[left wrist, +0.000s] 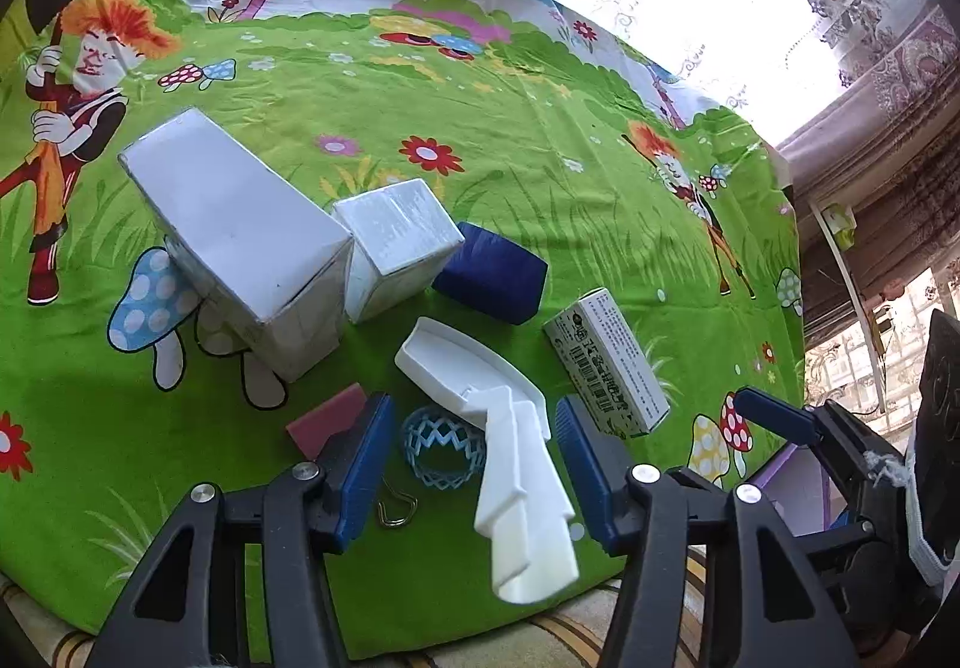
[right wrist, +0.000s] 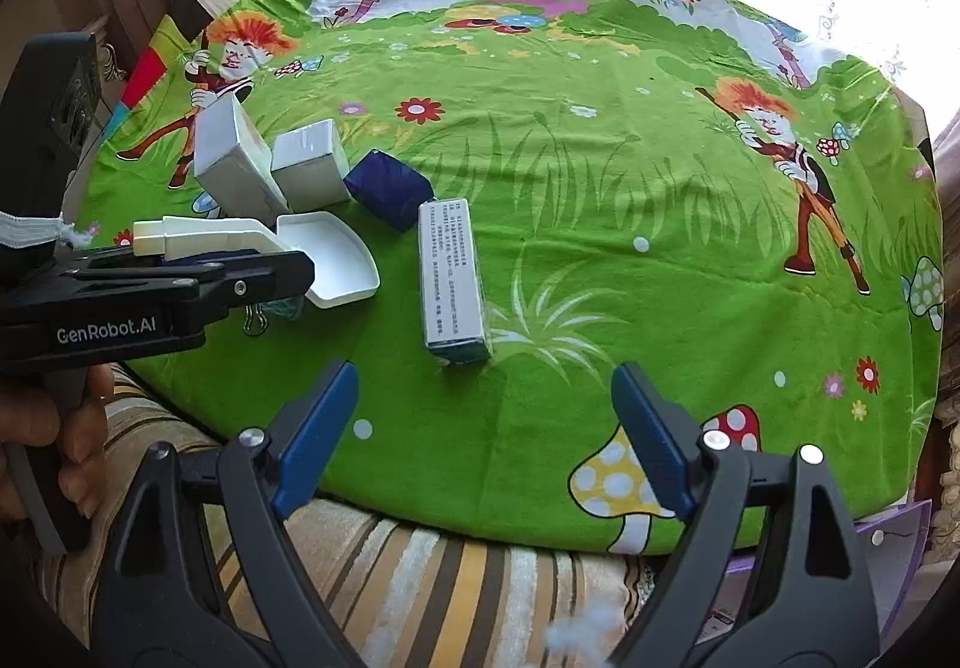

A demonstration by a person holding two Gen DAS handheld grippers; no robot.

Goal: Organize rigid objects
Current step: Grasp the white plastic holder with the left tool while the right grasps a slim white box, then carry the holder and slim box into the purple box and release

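Left wrist view shows my left hand-held gripper (left wrist: 474, 464) spread wide over the near edge of the tabletop (left wrist: 540, 128), which is covered in a green cartoon cloth. Between its blue fingers (left wrist: 360, 464) lies the handle of a white plastic scoop (left wrist: 480, 398); neither finger touches it that I can see, and the scoop's dish end points away from me. Just left of the handle sits a light-blue lattice ring (left wrist: 443, 446), with a small wire clip (left wrist: 396, 506) nearer to me. A pink block (left wrist: 327, 422) lies partly behind the left finger.

Further back, a large white box (left wrist: 240, 236) and a smaller white box (left wrist: 396, 242) stand side by side and touching, with a dark blue block (left wrist: 492, 272) just right of them. A printed carton (left wrist: 606, 368) lies flat, right of the scoop.

Right wrist view has my right hand-held gripper (right wrist: 486, 434) also wide apart and holding nothing, hovering over the near edge of the cloth, with the printed carton (right wrist: 453, 284) ahead of it, slightly left. My left hand-held gripper (right wrist: 180, 284) comes in from the left above the scoop (right wrist: 324, 254).
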